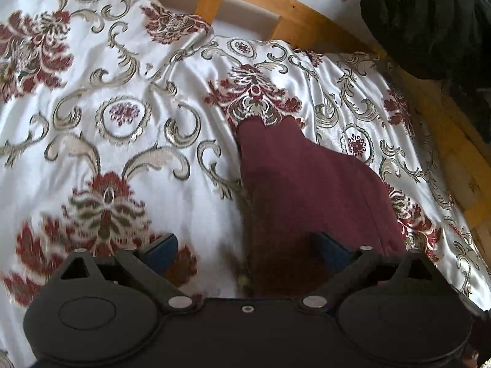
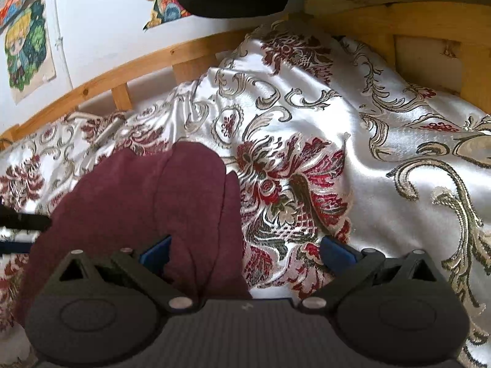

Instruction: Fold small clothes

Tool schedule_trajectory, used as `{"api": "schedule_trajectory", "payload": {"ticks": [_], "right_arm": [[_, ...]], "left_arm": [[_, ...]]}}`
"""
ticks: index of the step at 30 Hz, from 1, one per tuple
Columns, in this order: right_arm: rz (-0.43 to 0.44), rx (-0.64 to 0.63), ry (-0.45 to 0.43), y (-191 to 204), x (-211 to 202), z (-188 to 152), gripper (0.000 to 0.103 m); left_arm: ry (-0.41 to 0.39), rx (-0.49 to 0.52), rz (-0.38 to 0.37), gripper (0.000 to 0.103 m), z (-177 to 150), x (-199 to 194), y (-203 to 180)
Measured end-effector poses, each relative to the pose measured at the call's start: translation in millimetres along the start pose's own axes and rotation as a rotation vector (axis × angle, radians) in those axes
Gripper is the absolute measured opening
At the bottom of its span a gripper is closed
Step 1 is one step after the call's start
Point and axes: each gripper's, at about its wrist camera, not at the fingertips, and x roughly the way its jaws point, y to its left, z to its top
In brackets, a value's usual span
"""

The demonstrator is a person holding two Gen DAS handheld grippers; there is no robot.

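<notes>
A small maroon garment [image 1: 307, 184] lies on the white floral bedspread [image 1: 138, 76]. In the left wrist view it stretches from the middle of the frame down under my left gripper [image 1: 248, 248], which is open with its blue pads wide apart, the right pad over the cloth. In the right wrist view the same maroon garment [image 2: 147, 202] lies bunched at the lower left. My right gripper [image 2: 245, 251] is open; its left pad sits over the cloth and its right pad over the bedspread [image 2: 383, 153]. Neither gripper holds anything.
A wooden bed rail [image 1: 276, 9] runs along the far edge, also in the right wrist view [image 2: 122, 73]. A dark bulky object [image 1: 429, 21] sits at the upper right. Colourful pictures [image 2: 27, 49] hang on the white wall. A wooden headboard [image 2: 429, 30] stands at the right.
</notes>
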Motion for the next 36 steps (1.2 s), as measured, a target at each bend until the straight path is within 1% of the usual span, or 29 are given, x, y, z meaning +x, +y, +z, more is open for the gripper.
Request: {"api": "schedule_trajectory", "payload": {"ticks": [5,8,11,13,16,21,23,26,28,30,33,35,36], "right_arm": [[-0.009,-0.019,0.008,1.8,1.5,-1.2,0.103],[-0.005,-0.004,0.004,1.1,-0.2,-0.4,0.103],[0.005,0.029,-0.03,-1.8,-3.9,3.0,0.103],[0.004,0.018,-0.057,-0.5,-5.1,5.8,0.103],[-0.001,-0.008,-0.073,1.4,-5.0,7.3,0.103],[-0.007,-0.019,-0.046,2.2,-0.9,3.4,0.103],[-0.005,-0.023,-0.053,3.3,-1.9,3.5,0.103],[0.039,-0.031,-0.119,3.3,-8.1,6.7,0.103],[0.056,-0.06,-0.152,4.6,-9.3,10.4,0.103],[0.085,-0.074,-0.143,3.3,-2.4,13.6,0.103],[0.158,-0.064,-0.12,-0.2,8.8,16.1,0.102],[0.213,-0.088,-0.088,3.4,13.3,19.0,0.102],[0.227,-0.096,-0.068,5.7,15.9,20.0,0.1]], "left_arm": [[0.01,-0.041,-0.008,0.102,-12.5,-3.2,3.4],[0.041,-0.008,-0.023,0.102,-21.4,-1.8,-0.8],[0.03,0.03,-0.012,0.102,-27.3,-4.6,-4.6],[0.031,0.025,-0.013,0.102,-28.7,-4.6,-3.4],[0.03,0.014,-0.018,0.102,-30.0,-4.3,-1.5],[0.021,0.01,-0.012,0.102,-33.1,-4.4,-1.9],[0.017,0.013,-0.007,0.102,-33.7,-4.1,-2.8],[0.011,0.018,-0.003,0.102,-35.1,-3.8,-3.7],[0.007,0.022,-0.001,0.102,-36.0,-3.6,-3.9],[0.004,0.024,0.0,0.102,-36.4,-3.3,-4.1],[0.006,0.023,0.006,0.102,-35.5,-4.1,-4.8],[0.015,0.022,0.011,0.102,-32.7,-5.6,-6.2],[0.016,0.023,0.014,0.102,-30.9,-7.1,-7.2]]}}
